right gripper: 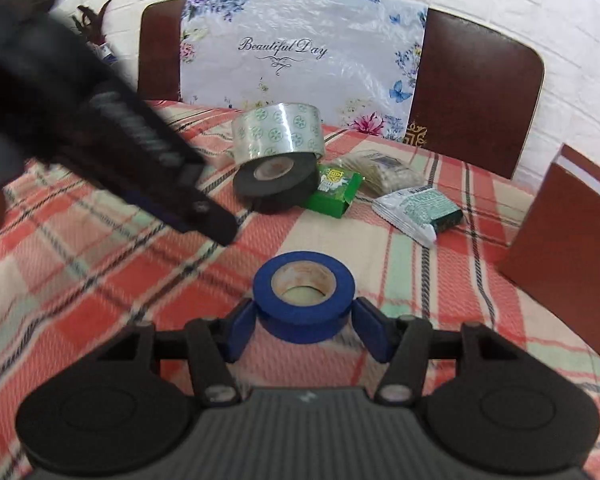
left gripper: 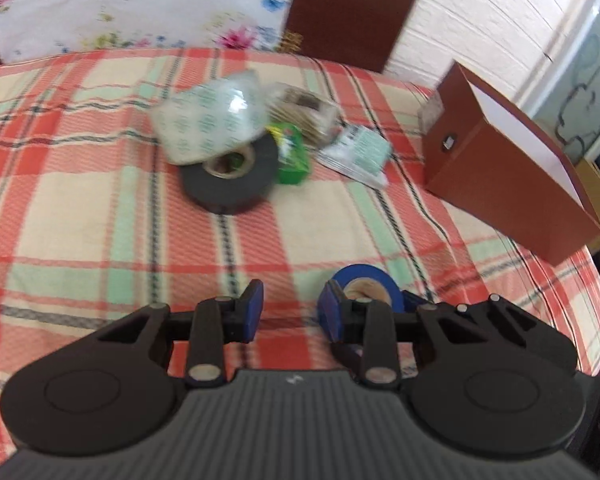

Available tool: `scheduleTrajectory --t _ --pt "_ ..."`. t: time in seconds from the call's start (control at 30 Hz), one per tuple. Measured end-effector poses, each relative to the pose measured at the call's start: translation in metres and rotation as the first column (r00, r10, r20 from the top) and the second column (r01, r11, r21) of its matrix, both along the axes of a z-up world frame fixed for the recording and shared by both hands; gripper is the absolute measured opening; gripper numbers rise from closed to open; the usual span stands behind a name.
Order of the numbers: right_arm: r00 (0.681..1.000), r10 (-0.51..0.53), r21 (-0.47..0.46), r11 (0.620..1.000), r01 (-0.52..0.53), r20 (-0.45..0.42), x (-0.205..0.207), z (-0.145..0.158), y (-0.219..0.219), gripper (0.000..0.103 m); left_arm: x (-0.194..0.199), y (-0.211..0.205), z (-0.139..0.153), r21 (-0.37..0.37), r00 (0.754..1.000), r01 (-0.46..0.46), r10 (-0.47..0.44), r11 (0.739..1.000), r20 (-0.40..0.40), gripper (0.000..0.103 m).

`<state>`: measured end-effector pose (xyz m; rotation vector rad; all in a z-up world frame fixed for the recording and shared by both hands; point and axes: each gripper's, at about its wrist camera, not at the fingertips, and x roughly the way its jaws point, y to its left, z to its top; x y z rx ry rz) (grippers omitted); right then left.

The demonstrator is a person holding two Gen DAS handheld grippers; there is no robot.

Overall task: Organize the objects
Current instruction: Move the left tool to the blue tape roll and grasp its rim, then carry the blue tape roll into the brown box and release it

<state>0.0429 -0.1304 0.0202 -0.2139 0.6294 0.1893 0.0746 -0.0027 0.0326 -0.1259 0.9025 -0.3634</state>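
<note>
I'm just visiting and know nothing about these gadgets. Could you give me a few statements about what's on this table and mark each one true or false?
1. The blue tape roll lies flat between the right gripper's fingers. True.
2. The left gripper is carrying the black tape roll. False: nothing is between its fingers, and the black roll lies on the plaid tablecloth.
3. The clear patterned tape roll leans on the black roll. True.
4. The small green box sits inside the brown box. False: it lies on the cloth beside the black roll.
5. The brown box stands at the table's right side. True.
</note>
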Motion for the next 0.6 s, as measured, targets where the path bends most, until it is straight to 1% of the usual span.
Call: scheduleTrajectory --t 0.07,0.2,0.23,0.27,0.3,0.37,0.43,0.5,0.6 --pt "1.0 -0.006 0.004 1.0 0.006 0.007 -0.009 0.0 -0.004 0.055 0.0 -0.016 -0.004 0.022 0.999 0.039 -0.039 0.999 -0.006 0.035" --pt "1.0 -0.018 0.033 0.999 0.018 0.008 -0.012 0.001 -0.013 0.055 -0.002 -0.04 -0.012 0.061 0.995 0.1 -0.098 0.993 -0.024 0.034" --pt "1.0 -0.019 0.044 0.999 0.019 0.005 -0.012 0.001 -0.014 0.055 -0.002 -0.044 -0.015 0.079 0.995 0.1 -0.098 0.992 -0.019 0.032" --pt "1.0 -0.017 0.052 0.998 0.017 0.0 -0.012 0.0 -0.015 0.055 -0.002 -0.046 -0.016 0.086 0.995 0.101 -0.1 0.991 -0.012 0.024" --pt "1.0 -0.016 0.055 0.998 0.015 0.002 -0.012 0.0 -0.015 0.055 -0.001 -0.047 -0.016 0.086 0.995 0.099 -0.098 0.991 -0.015 0.022" --pt "1.0 -0.017 0.062 0.998 0.016 0.014 -0.015 0.0 -0.016 0.054 0.0 -0.048 -0.01 0.083 0.996 0.088 -0.087 0.993 -0.02 0.02" --pt "0.998 -0.032 0.075 0.997 0.027 0.06 -0.021 0.006 -0.02 0.054 -0.001 -0.054 0.006 0.077 0.995 0.097 -0.099 0.992 0.015 0.02" --pt "0.988 -0.062 0.068 0.996 0.053 0.142 -0.027 0.017 -0.029 0.054 0.001 -0.068 0.027 0.069 0.99 0.121 -0.126 0.99 0.07 0.02" --pt "0.95 -0.144 0.048 0.99 0.136 0.277 -0.031 0.038 -0.049 0.054 0.007 -0.102 0.061 0.051 0.97 0.183 -0.189 0.982 0.155 0.02"
